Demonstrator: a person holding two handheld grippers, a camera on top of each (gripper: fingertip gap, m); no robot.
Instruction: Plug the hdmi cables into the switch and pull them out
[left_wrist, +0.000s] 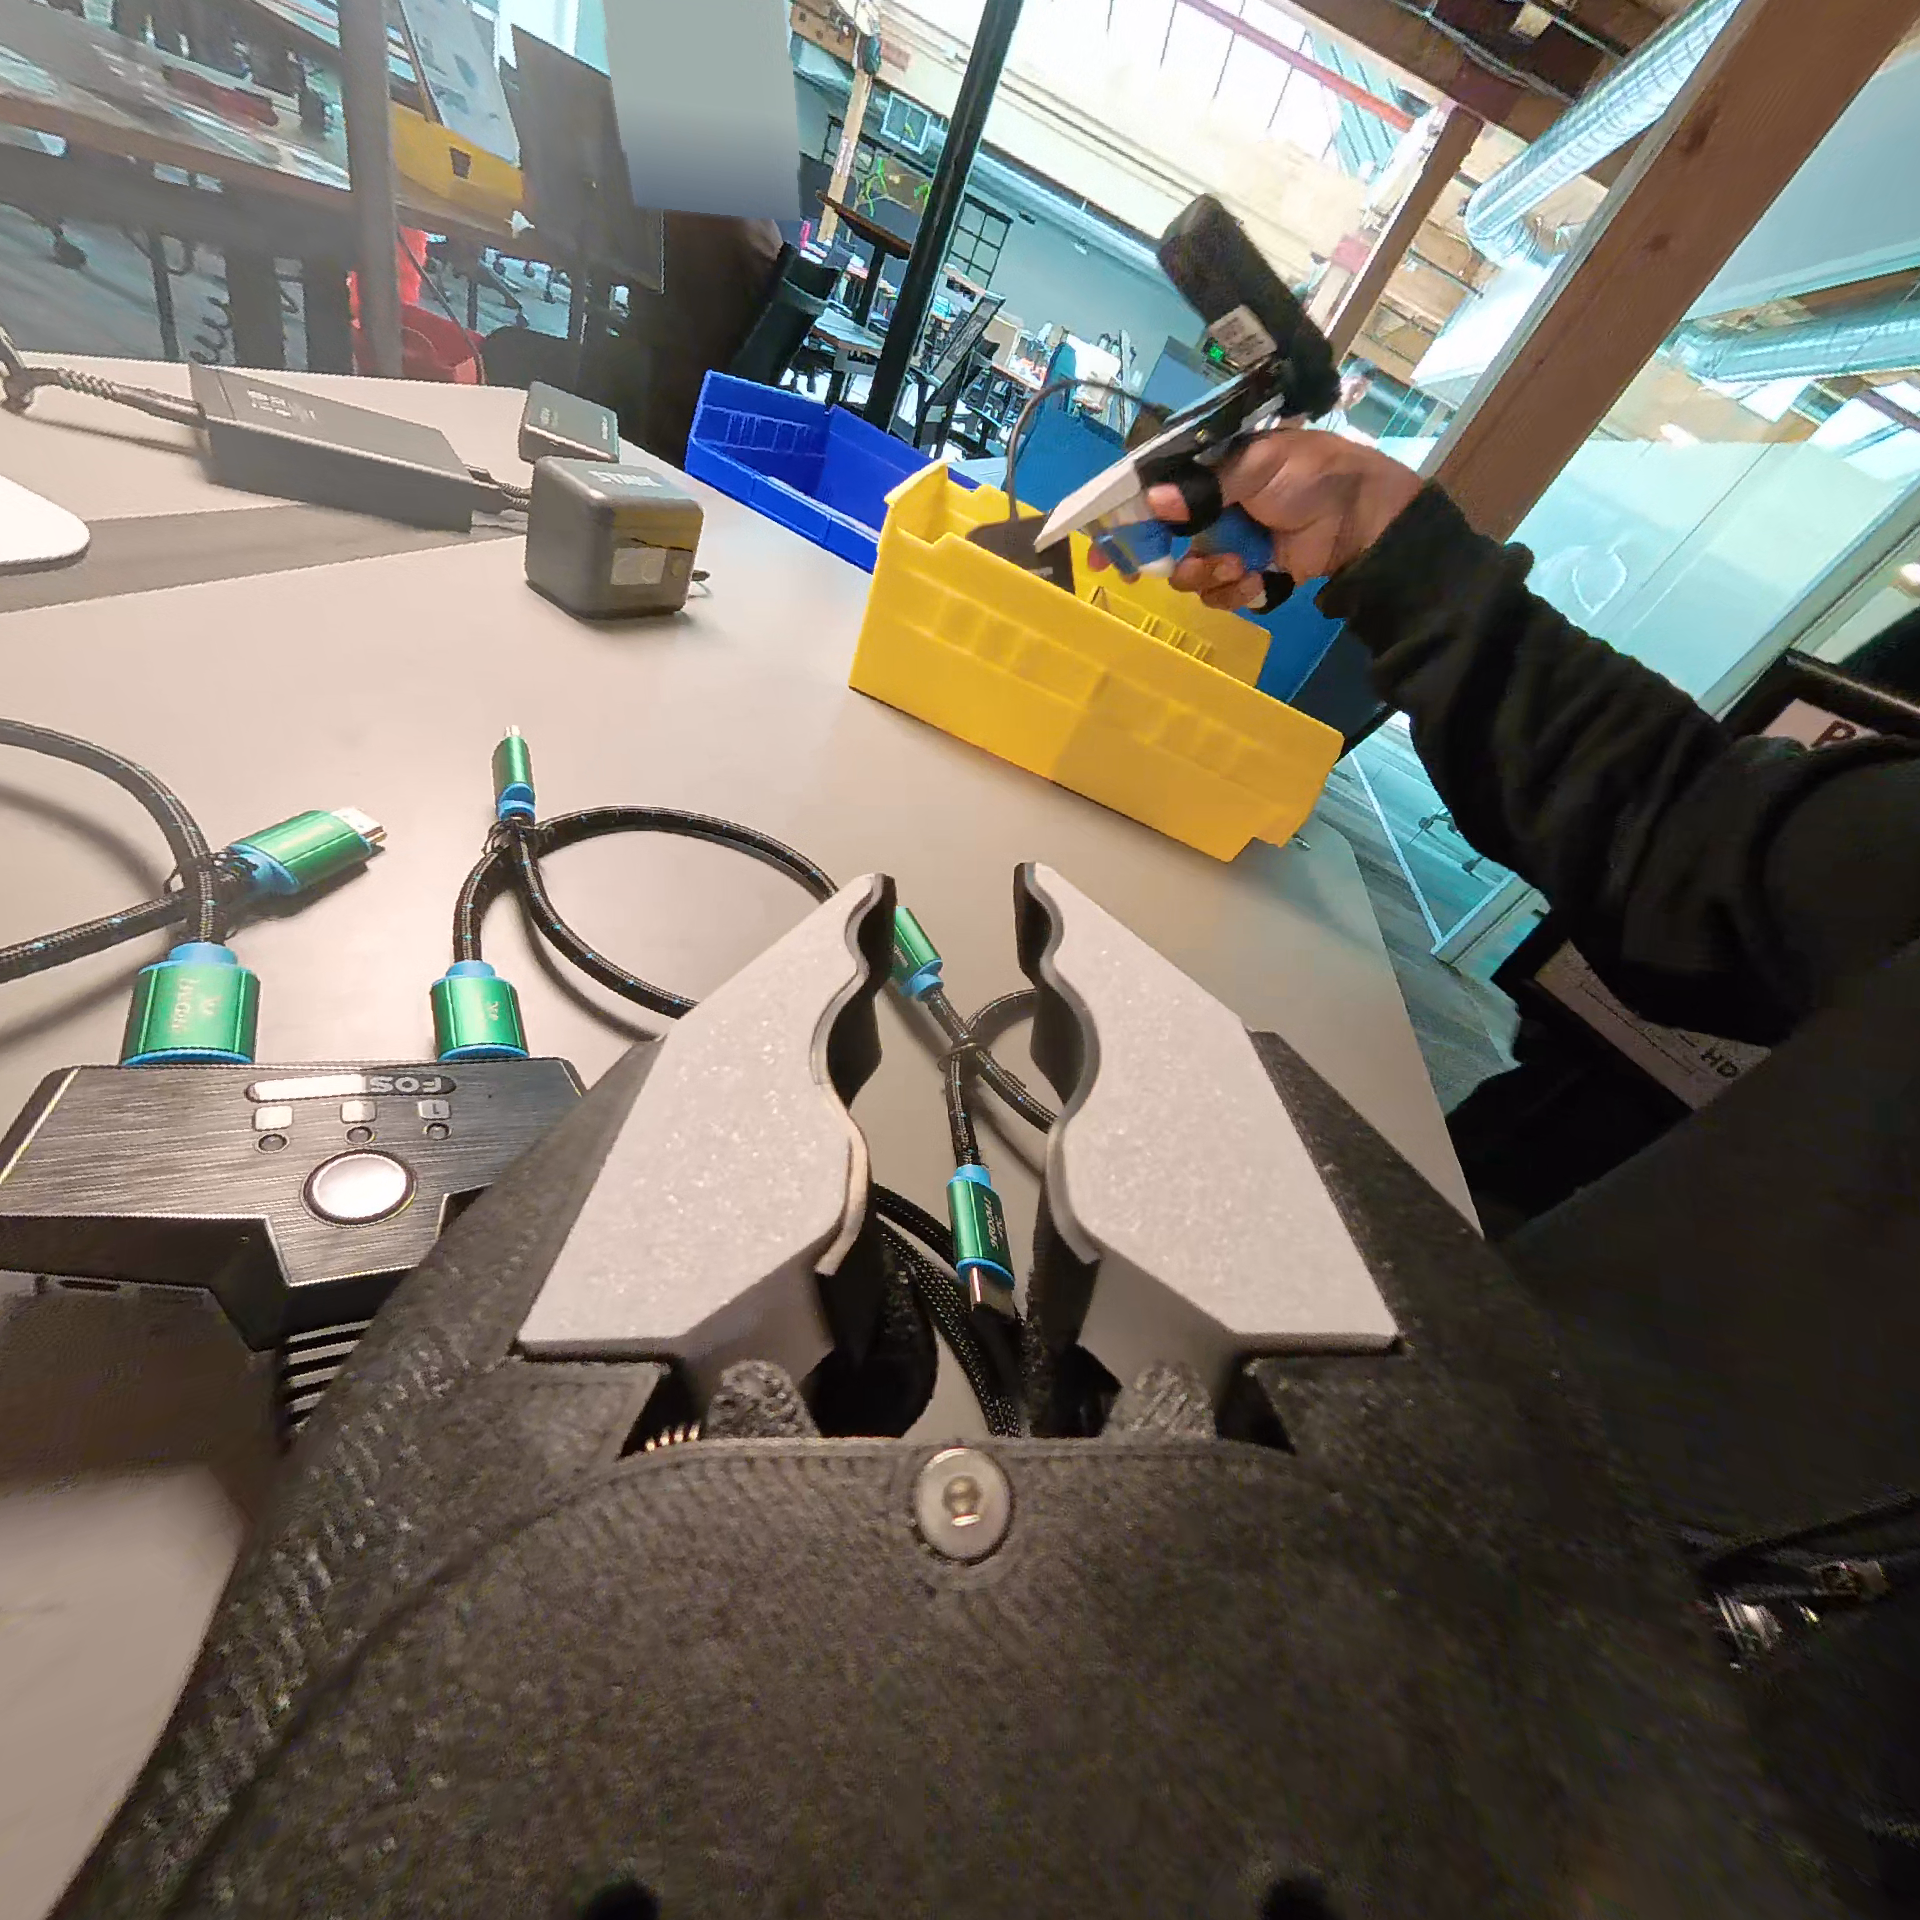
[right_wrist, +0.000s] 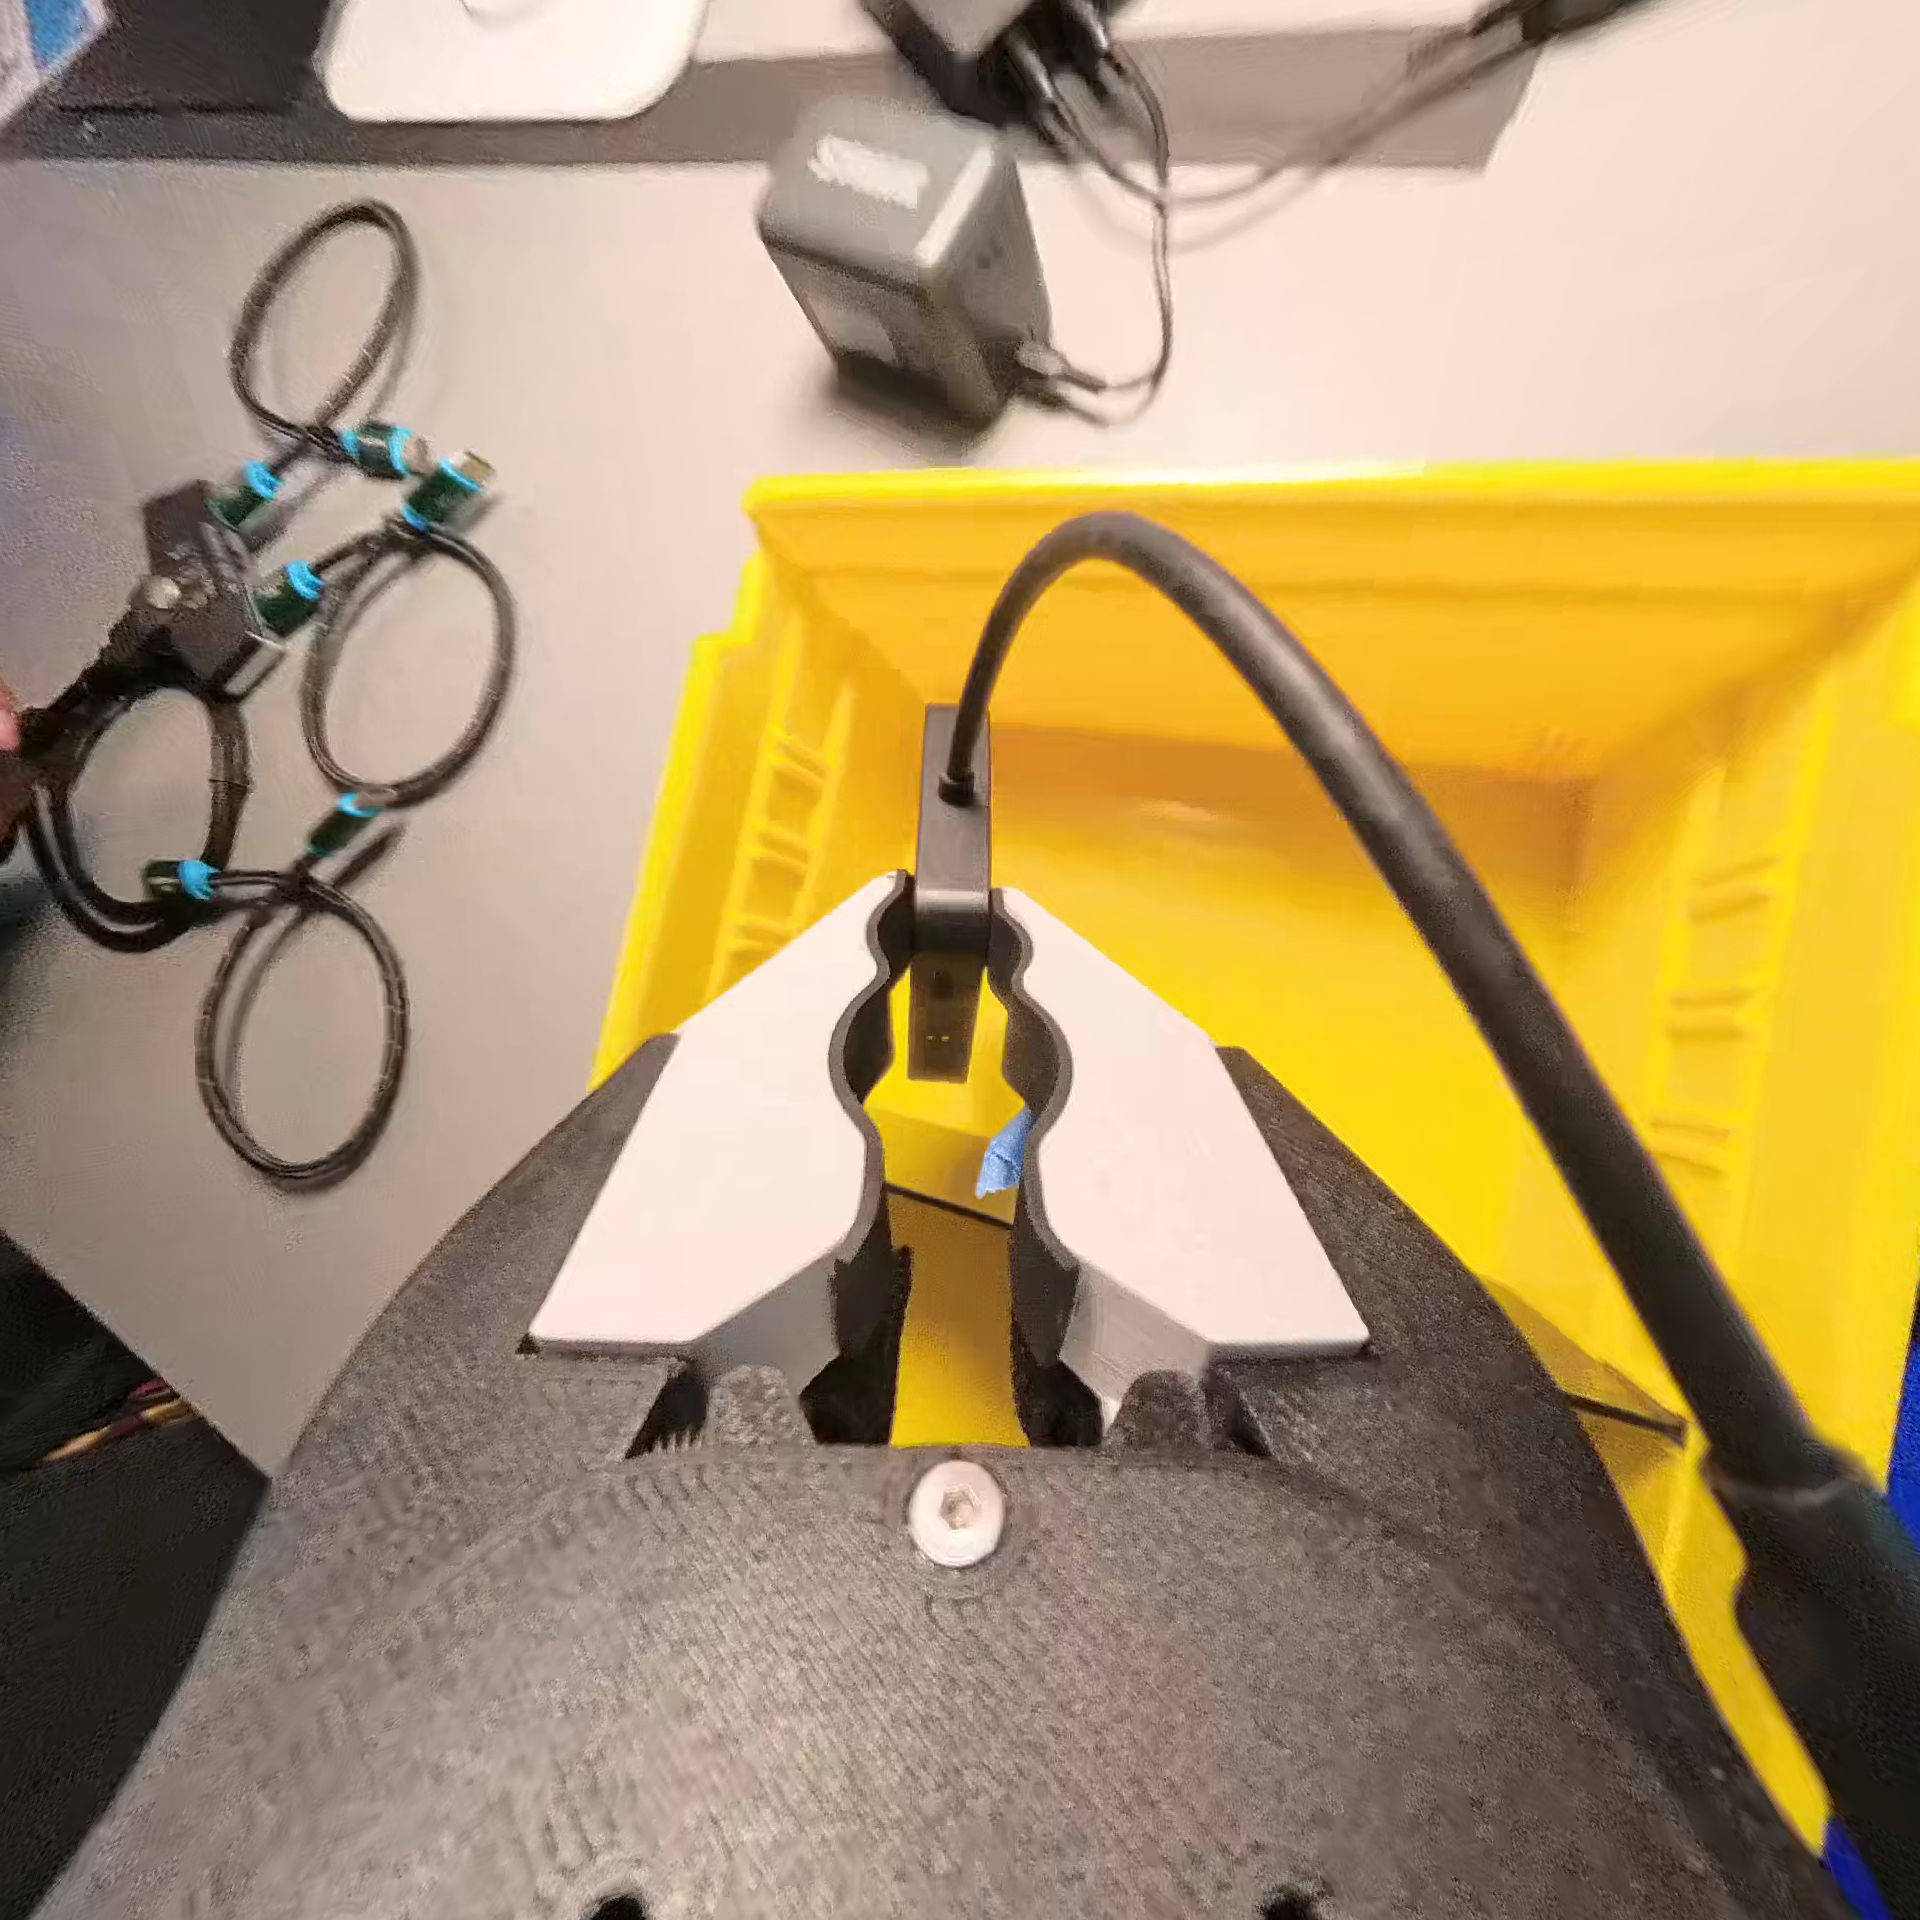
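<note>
The black HDMI switch (left_wrist: 281, 1153) lies on the grey table at lower left, with two green-shelled HDMI plugs (left_wrist: 187, 1013) (left_wrist: 480, 1013) pushed into its far side. Loose green plugs (left_wrist: 307, 847) (left_wrist: 514, 769) lie beyond it. My left gripper (left_wrist: 954, 894) is open just right of the switch. Another green plug (left_wrist: 977, 1226) on a braided cable lies between and below its fingers. My right gripper (right_wrist: 951, 899) is shut on a black plug (right_wrist: 954, 790) with a smooth black cable (right_wrist: 1351, 748), held over the yellow bin (right_wrist: 1351, 644). In the right wrist view the switch (right_wrist: 197, 592) is small at far left.
The yellow bin (left_wrist: 1091, 686) stands at the table's right edge with a blue bin (left_wrist: 790, 457) behind it. A grey cube adapter (left_wrist: 608, 535) and a black power brick (left_wrist: 322, 436) sit at the back. Looped braided cables (right_wrist: 301, 1039) lie around the switch. Spacing between my two grippers at the tips: around 40 centimetres. About 11 centimetres separates my left fingertips from the switch (right_wrist: 197, 592). Look for it in the left wrist view (left_wrist: 432, 1108) too.
</note>
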